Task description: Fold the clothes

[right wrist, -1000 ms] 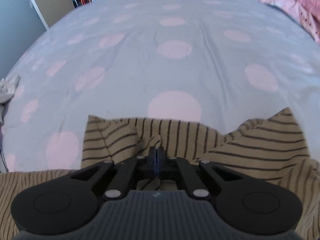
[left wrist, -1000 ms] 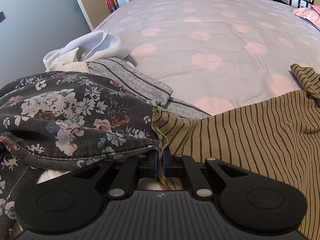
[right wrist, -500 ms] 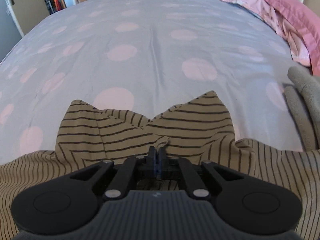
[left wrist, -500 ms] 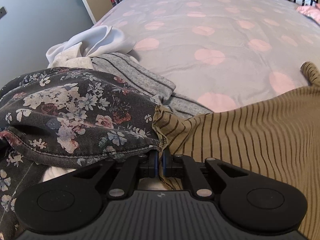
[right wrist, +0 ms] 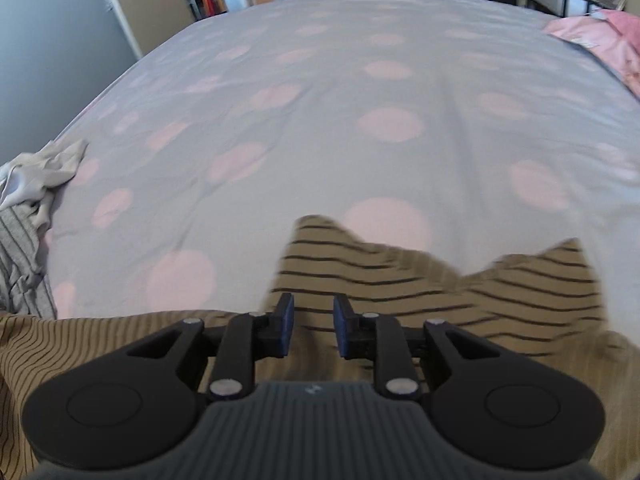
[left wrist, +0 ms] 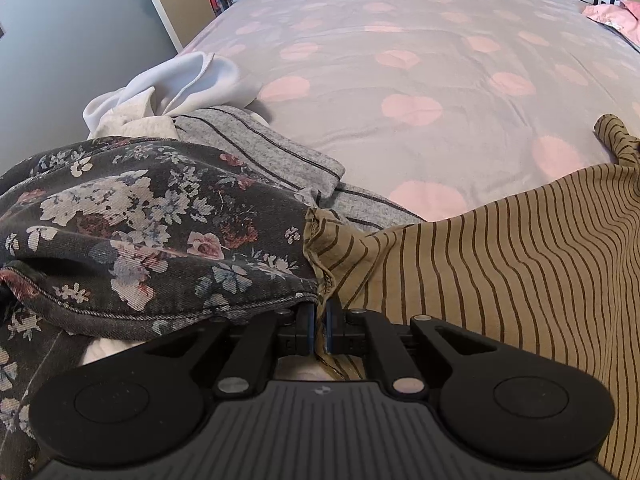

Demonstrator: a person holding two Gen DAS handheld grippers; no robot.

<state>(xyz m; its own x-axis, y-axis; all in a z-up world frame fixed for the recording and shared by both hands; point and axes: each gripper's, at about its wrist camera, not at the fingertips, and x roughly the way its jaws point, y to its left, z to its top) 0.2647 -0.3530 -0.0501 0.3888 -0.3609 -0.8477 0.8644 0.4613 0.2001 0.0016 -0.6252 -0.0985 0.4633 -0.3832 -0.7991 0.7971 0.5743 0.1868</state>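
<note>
A tan garment with thin dark stripes lies spread over the near part of the bed. My left gripper is shut on its bunched left edge, right beside a dark floral garment. In the right wrist view the same striped garment lies flat below my right gripper. Its jaws are opening, and the cloth rests under them with nothing pinched between the pads.
The bed cover is pale with pink dots and stretches far back. A grey striped garment and a white one are piled at the left edge. Pink bedding sits at the far right. A door stands beyond the bed.
My right gripper has let go of the striped cloth and its jaws have parted; the view swung back to the left. The left gripper keeps its grip and has not moved.
</note>
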